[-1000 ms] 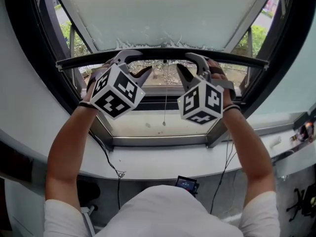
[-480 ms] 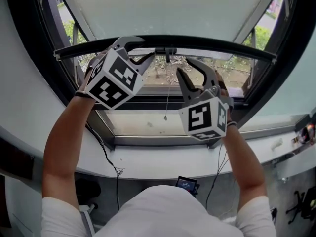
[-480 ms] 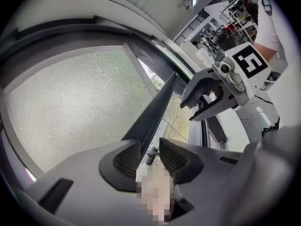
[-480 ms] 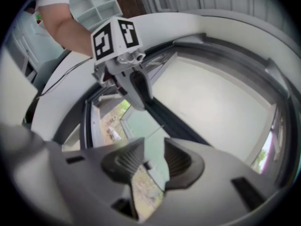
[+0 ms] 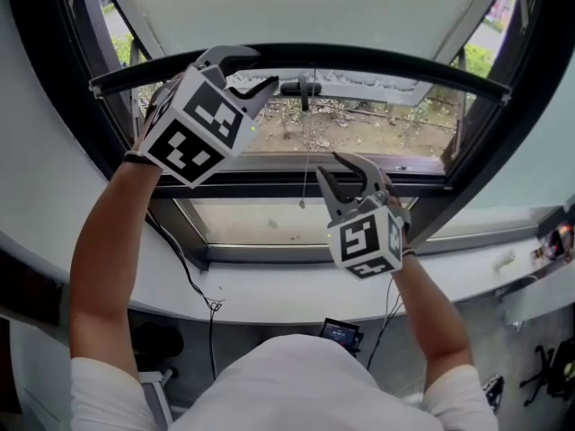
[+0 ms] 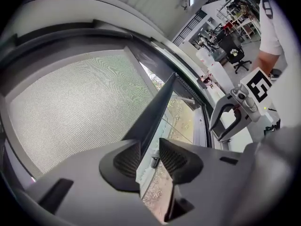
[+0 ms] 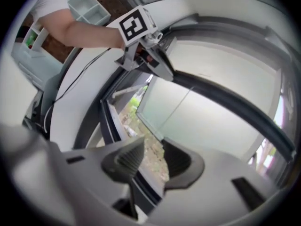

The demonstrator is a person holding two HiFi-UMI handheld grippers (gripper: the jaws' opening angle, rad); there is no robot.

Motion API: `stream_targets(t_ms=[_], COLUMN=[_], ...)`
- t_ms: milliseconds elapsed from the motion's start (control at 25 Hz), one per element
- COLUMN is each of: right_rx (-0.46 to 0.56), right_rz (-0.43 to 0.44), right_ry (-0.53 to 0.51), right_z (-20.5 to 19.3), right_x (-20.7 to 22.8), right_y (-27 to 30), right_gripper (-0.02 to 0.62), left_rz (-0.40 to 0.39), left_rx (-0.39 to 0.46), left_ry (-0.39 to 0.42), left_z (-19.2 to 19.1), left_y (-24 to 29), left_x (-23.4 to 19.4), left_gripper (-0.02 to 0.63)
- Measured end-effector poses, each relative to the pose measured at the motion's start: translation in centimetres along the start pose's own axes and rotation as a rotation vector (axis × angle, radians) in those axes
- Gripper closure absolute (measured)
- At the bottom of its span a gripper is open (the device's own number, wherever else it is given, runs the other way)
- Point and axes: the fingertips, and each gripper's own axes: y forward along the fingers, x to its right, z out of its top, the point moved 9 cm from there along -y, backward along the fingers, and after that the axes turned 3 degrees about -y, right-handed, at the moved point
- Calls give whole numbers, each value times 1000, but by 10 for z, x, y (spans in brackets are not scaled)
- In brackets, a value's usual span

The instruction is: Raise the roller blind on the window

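The pale roller blind (image 5: pixel 296 7) hangs over the window, and its dark bottom bar (image 5: pixel 404 65) curves across the head view. My left gripper (image 5: pixel 260 68) is at the bar's left part with one jaw above and one below it. In the left gripper view the bar (image 6: pixel 162 98) runs between the pads (image 6: pixel 124 160), with a light gap on the right side. These jaws have just been closing a little around the bar. My right gripper (image 5: pixel 346 171) hangs lower, well below the bar, open and empty. A thin pull cord (image 5: pixel 305 164) dangles from the bar's middle clip (image 5: pixel 301 86).
The dark window frame (image 5: pixel 269 187) and white sill (image 5: pixel 269 285) lie below the grippers. A black cable (image 5: pixel 193 281) trails over the sill at the left. A small device (image 5: pixel 340 333) sits under the sill. Ground and plants show through the glass.
The left gripper and the blind's bar have risen, uncovering more glass. The right gripper has come off the bar, dropped towards the lower frame and rolled.
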Motion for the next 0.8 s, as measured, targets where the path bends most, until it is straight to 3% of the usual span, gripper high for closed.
stream_targets(t_ms=[320, 800], right_rx=[-32, -79], right_rz=[24, 62], right_ry=[56, 52], right_z=[-19, -36], right_x=[-8, -24], right_y=[1, 2], right_gripper=[476, 476], left_rz=[21, 67], left_rx=[16, 49], left_ry=[29, 38], left_z=[12, 41], left_y=[-5, -16], left_x=[-11, -39], left_gripper=[466, 467])
